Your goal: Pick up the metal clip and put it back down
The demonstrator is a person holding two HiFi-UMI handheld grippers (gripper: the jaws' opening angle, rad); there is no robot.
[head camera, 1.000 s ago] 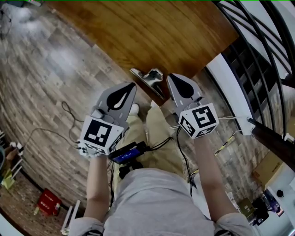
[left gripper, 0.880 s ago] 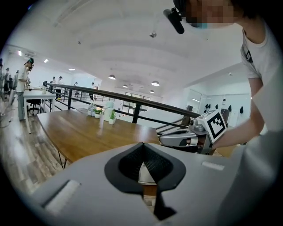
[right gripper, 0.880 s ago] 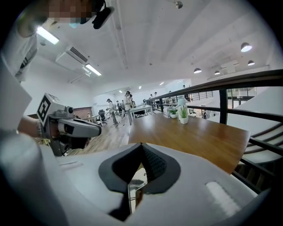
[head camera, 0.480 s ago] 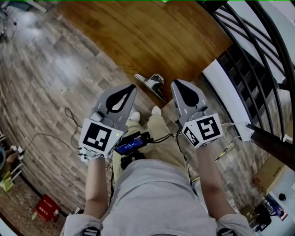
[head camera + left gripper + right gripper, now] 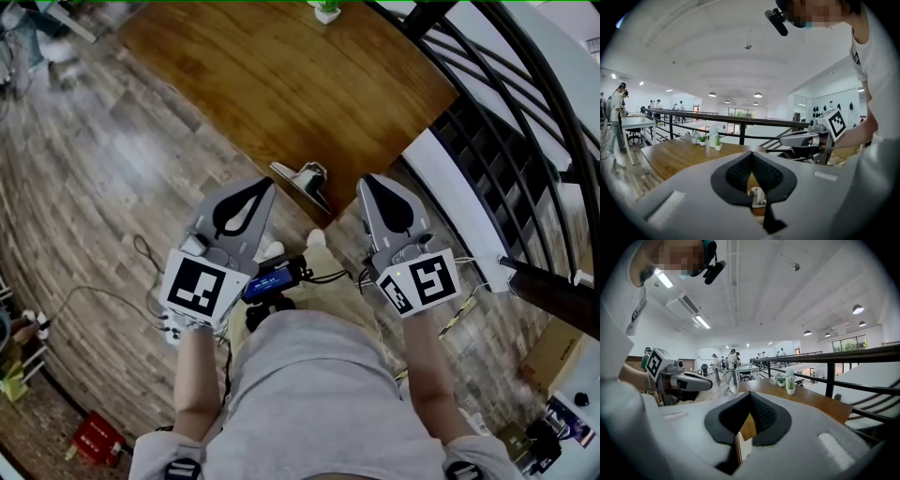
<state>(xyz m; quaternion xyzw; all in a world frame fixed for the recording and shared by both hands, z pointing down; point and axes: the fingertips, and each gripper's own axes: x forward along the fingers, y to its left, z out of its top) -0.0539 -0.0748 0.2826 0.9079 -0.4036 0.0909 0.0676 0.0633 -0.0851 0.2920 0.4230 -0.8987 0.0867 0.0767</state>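
The shiny metal clip [image 5: 305, 178] lies on the brown wooden table's [image 5: 281, 84] near edge, mid-frame. The left gripper [image 5: 265, 187] and right gripper [image 5: 367, 183] are both closed and empty, so the pickup looks not yet done.

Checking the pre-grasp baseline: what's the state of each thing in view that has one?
Left grey two-jaw gripper: shut, empty, clear of the clip.
Right grey two-jaw gripper: shut, empty, clear of the clip.
Silver metal clip: resting on the brown wooden table by its near edge, untouched.
Small green plant in a white pot: upright on the table.
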